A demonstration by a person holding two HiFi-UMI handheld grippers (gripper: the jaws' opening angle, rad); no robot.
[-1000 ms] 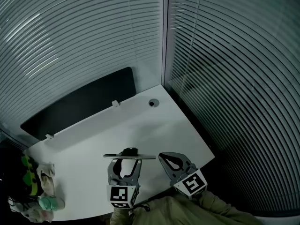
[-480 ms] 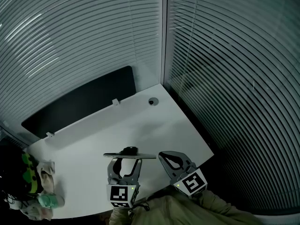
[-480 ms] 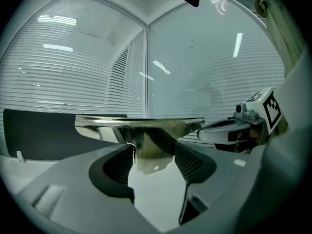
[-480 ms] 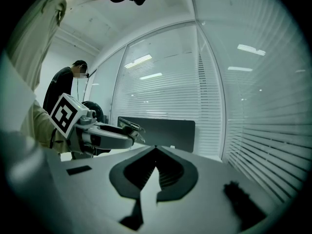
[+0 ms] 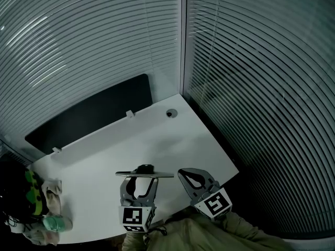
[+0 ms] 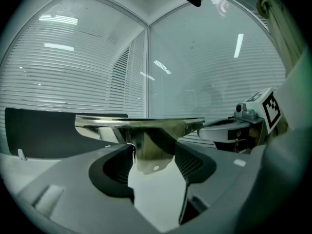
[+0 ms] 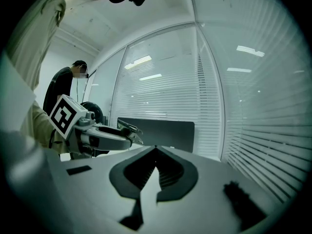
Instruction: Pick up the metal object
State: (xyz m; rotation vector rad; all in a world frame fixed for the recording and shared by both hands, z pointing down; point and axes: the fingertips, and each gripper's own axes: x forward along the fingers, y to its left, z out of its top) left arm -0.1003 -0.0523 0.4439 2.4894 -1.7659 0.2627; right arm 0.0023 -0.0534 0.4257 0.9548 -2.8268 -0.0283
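Observation:
A flat shiny metal object (image 5: pixel 144 173) with a long thin blade lies crosswise in my left gripper (image 5: pixel 140 178), held above the white desk (image 5: pixel 104 156) near its front edge. In the left gripper view the metal object (image 6: pixel 146 130) spans the picture and my left gripper (image 6: pixel 152 152) is shut on its lower tab. My right gripper (image 5: pixel 189 178) hovers just right of it, shut with nothing between its jaws. In the right gripper view that gripper (image 7: pixel 156 165) has its tips touching, and the left gripper (image 7: pixel 105 136) shows at the left.
A black panel (image 5: pixel 89 116) stands along the desk's back edge, with a round cable hole (image 5: pixel 169 114) near the corner. Slatted blinds (image 5: pixel 251 88) cover glass walls behind and to the right. Green and pale items (image 5: pixel 44 213) lie at the desk's left end. A person (image 7: pixel 63 89) stands at the far left.

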